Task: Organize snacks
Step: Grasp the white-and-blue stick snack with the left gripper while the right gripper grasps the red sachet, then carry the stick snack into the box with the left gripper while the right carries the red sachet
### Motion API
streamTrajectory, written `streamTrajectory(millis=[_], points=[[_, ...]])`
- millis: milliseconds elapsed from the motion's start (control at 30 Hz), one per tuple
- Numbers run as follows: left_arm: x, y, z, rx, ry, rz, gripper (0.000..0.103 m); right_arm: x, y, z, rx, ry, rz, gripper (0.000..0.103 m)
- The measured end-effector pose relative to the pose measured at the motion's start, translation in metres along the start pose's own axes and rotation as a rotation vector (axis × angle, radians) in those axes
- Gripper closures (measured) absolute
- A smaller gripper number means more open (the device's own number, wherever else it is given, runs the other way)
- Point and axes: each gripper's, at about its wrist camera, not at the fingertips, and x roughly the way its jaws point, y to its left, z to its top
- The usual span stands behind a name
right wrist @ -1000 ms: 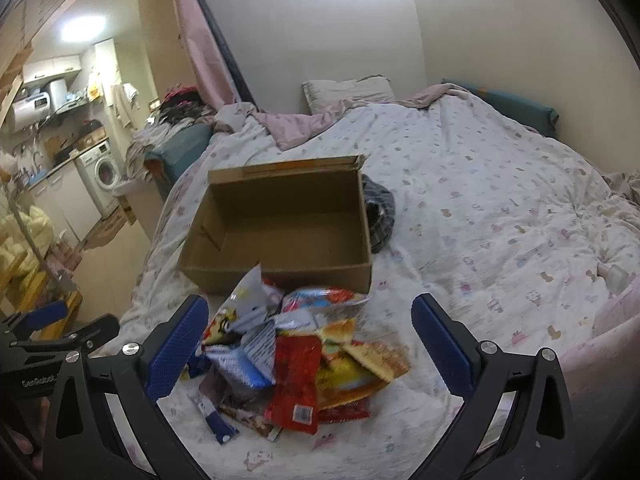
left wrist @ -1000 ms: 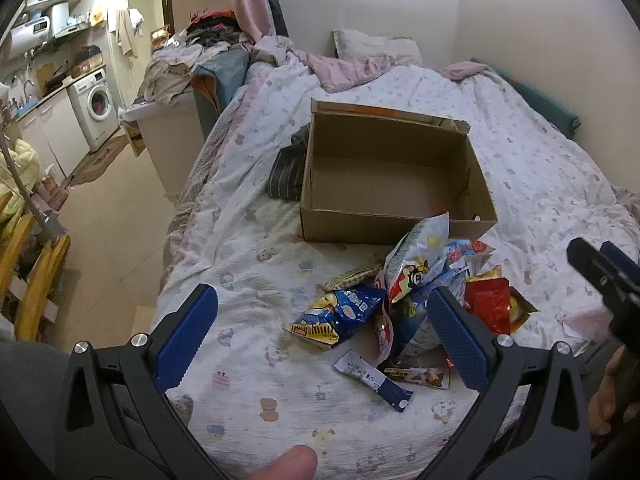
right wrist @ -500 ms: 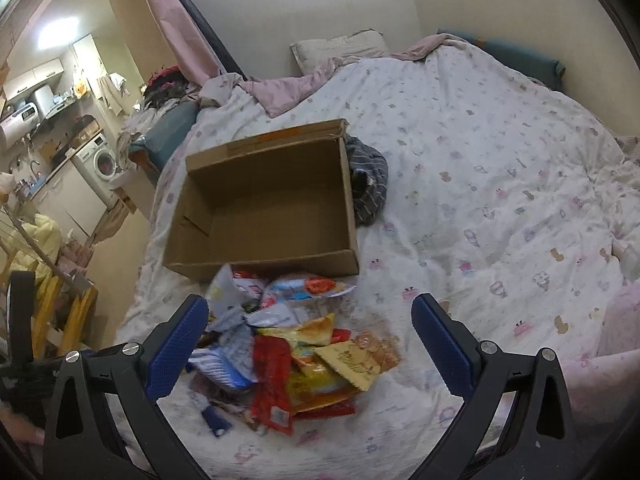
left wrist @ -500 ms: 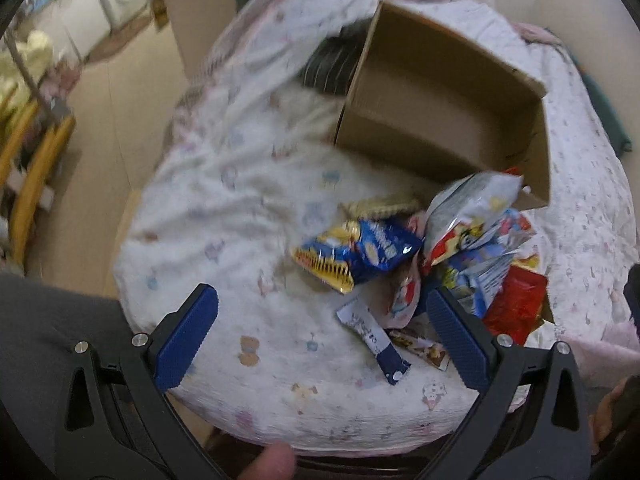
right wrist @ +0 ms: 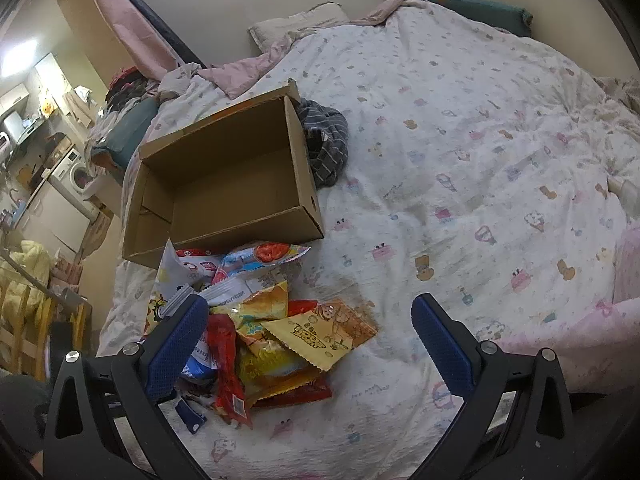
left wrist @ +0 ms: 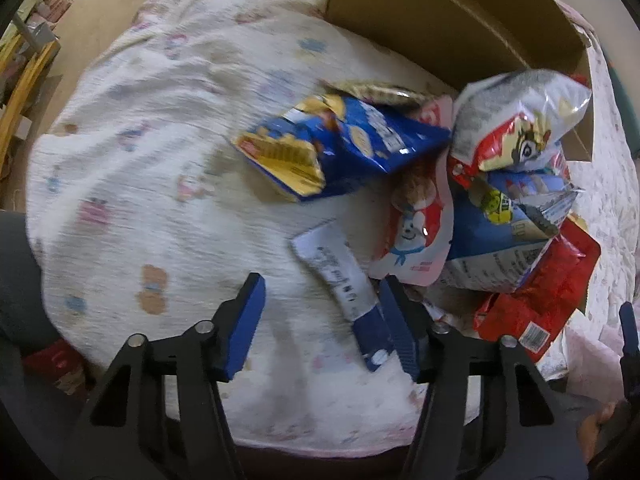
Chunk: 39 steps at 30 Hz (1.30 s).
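Bedspread (left wrist: 132, 160) holding snack pile w/ empty box (right wrist: 224, 184) beyond, left gripper (left wrist: 320, 320) is closing around white-blue bar (left wrist: 344, 280), not yet pinched; right gripper (right wrist: 312, 344) hanging wide; next needs firm grip & lift to box.

The cardboard box (left wrist: 440, 12) runs off the left wrist view's top edge. The bedspread (left wrist: 160, 140) print is smeared by blur there. The white-and-blue snack bar (left wrist: 344, 280) has its lower end hidden behind a blue finger (left wrist: 400, 336). Lower packets in the snack pile (right wrist: 260, 320) lie covered.
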Motion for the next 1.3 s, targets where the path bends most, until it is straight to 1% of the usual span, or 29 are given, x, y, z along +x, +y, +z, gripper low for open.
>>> streamTrajectory(millis=[100,167,233,267,300,333,367,433,467,500,533,567,633,667,767,867,933,967,1000,1033,1067,1100,1167,1200,1300], points=[[0.011,-0.005,0.001,0.000,0.016,0.026,0.055,-0.001,-0.002,0.001,0.003,-0.004,-0.007,0.000],[0.015,-0.005,0.001,0.006,0.025,0.039,0.061,-0.002,-0.002,0.000,0.001,-0.006,-0.012,0.000],[0.015,-0.005,0.001,0.010,0.025,0.049,0.075,-0.002,-0.002,0.001,0.001,-0.006,-0.013,0.000],[0.016,-0.002,0.001,0.016,0.024,0.049,0.078,-0.002,-0.002,0.001,0.003,-0.006,-0.011,0.000],[0.016,0.000,0.001,0.023,0.024,0.046,0.083,-0.002,-0.003,0.001,0.007,-0.004,-0.006,0.000],[0.015,-0.001,0.001,0.037,0.026,0.044,0.085,-0.002,-0.003,0.001,0.010,-0.001,-0.001,0.000],[0.013,-0.001,0.001,0.062,0.027,0.045,0.085,-0.002,-0.004,0.001,0.016,0.006,0.011,0.000],[0.007,0.000,0.002,0.078,0.028,0.053,0.088,0.000,-0.004,0.000,0.032,0.041,0.062,0.000],[0.010,0.003,0.005,0.083,0.030,0.054,0.088,0.001,-0.004,-0.001,0.041,0.065,0.108,0.000],[0.007,0.006,0.008,0.088,0.034,0.056,0.089,0.003,-0.002,-0.003,0.048,0.093,0.168,0.005],[0.006,0.012,0.012,0.092,0.035,0.057,0.089,0.004,0.000,-0.004,0.047,0.112,0.205,0.011],[0.002,0.015,0.013,0.101,0.031,0.062,0.089,0.009,0.005,-0.005,0.040,0.147,0.267,0.020],[-0.003,0.021,0.021,0.124,0.013,0.068,0.089,0.018,0.011,-0.007,0.029,0.200,0.309,0.031],[-0.012,0.020,0.026,0.132,0.010,0.067,0.089,0.026,0.014,-0.010,0.021,0.241,0.325,0.039],[-0.029,0.020,0.029,0.157,-0.011,0.056,0.089,0.040,0.023,-0.017,-0.004,0.313,0.324,0.048],[-0.046,0.018,0.033,0.177,-0.043,0.051,0.089,0.050,0.031,-0.023,-0.030,0.352,0.322,0.058],[-0.052,0.017,0.034,0.180,-0.060,0.048,0.089,0.056,0.039,-0.025,-0.051,0.368,0.322,0.058],[-0.059,0.017,0.039,0.182,-0.069,0.048,0.089,0.060,0.044,-0.026,-0.064,0.377,0.321,0.059],[-0.062,0.018,0.040,0.182,-0.072,0.046,0.089,0.064,0.048,-0.027,-0.075,0.386,0.317,0.063],[-0.062,0.016,0.032,0.181,-0.074,0.044,0.089,0.069,0.052,-0.028,-0.084,0.395,0.312,0.070],[-0.063,0.015,0.029,0.182,-0.073,0.039,0.089,0.072,0.055,-0.029,-0.093,0.402,0.312,0.088],[-0.062,0.014,0.030,0.184,-0.072,0.037,0.089,0.076,0.058,-0.030,-0.103,0.413,0.312,0.095],[-0.068,0.015,0.034,0.188,-0.072,0.030,0.089,0.075,0.060,-0.030,-0.116,0.403,0.311,0.096],[-0.061,0.019,0.023,0.191,-0.079,0.026,0.089,0.072,0.061,-0.029,-0.120,0.398,0.317,0.097],[-0.059,0.021,0.018,0.198,-0.088,0.021,0.089,0.060,0.057,-0.028,-0.120,0.364,0.341,0.097]])
